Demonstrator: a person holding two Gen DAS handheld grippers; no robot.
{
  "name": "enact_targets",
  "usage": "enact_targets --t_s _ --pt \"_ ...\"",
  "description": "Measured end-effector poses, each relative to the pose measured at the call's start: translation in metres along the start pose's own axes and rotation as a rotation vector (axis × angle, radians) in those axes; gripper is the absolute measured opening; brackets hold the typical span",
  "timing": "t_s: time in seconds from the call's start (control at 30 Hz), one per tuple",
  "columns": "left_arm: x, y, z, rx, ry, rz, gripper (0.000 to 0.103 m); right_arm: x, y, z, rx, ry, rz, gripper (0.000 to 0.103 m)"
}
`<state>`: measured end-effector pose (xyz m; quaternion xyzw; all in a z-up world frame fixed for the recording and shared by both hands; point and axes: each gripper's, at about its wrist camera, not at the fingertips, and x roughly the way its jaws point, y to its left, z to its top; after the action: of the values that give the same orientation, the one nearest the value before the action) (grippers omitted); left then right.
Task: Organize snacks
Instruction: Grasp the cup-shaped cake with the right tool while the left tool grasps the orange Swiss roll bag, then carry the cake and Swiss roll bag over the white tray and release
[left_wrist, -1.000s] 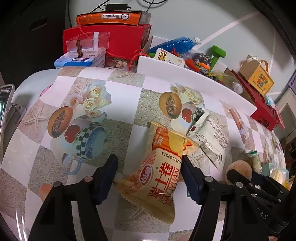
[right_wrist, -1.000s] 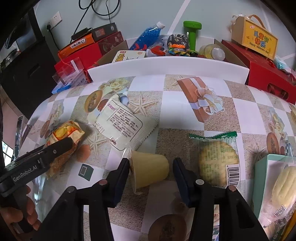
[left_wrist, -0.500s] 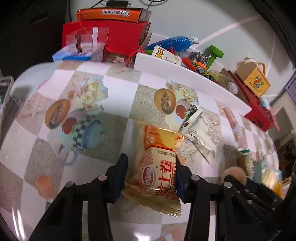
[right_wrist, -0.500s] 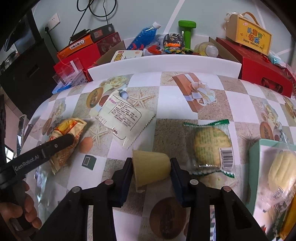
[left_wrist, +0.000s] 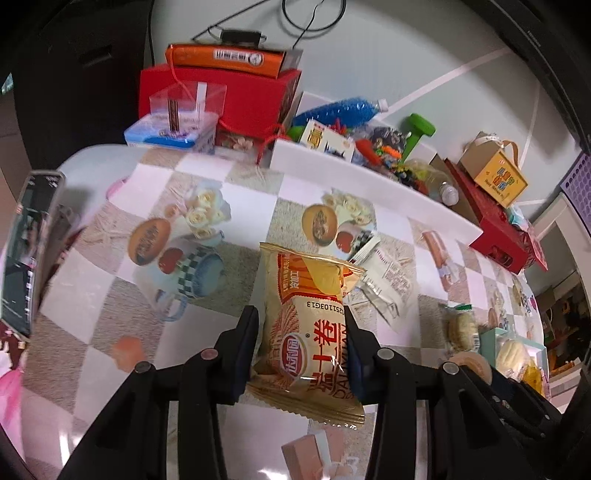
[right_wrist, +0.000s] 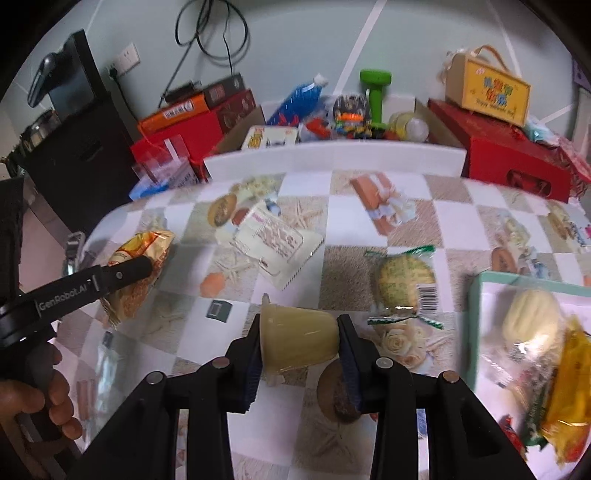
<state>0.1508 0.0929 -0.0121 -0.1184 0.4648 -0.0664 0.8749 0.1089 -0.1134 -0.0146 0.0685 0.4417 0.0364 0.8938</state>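
- Our left gripper (left_wrist: 299, 332) has just been closing; its pads now press both sides of the yellow wafer bag (left_wrist: 310, 332), which hangs clear above the table (left_wrist: 92, 295).
- Our right gripper (right_wrist: 300, 339) has also just been closing and clamps the pudding cup (right_wrist: 299, 338) on its side, lifted off the table.
- Taking the cup as landmark: just right of it lies the green-sealed cake packet (right_wrist: 404, 284), and further right the teal box (right_wrist: 476, 332) holding a bun and more wrapped snacks.
- Beyond the cup, up and left, a white sachet (right_wrist: 275, 243) lies flat on the table.
- Far left of the cup we see the left gripper with the wafer bag, and a hand (right_wrist: 40, 391) on its handle.
- Behind the cup, past the table's far edge, a white bin (right_wrist: 332, 160) of clutter and red boxes (right_wrist: 513, 166) stand well apart.
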Motion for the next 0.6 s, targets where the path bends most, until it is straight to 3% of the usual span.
enact_targets --t_s 0.37,0.6 --pt "-0.042 -0.027 -0.002 0.020 -0.059 -0.026 0.044 -0.056 -0.018 -0.005 0.056 -0.093 -0.006 0.040" --pt "-0.055 -0.061 -0.006 0.075 -0.083 -0.080 0.044 -0.084 -0.051 -0.006 0.103 -0.149 -0.066 0.040"
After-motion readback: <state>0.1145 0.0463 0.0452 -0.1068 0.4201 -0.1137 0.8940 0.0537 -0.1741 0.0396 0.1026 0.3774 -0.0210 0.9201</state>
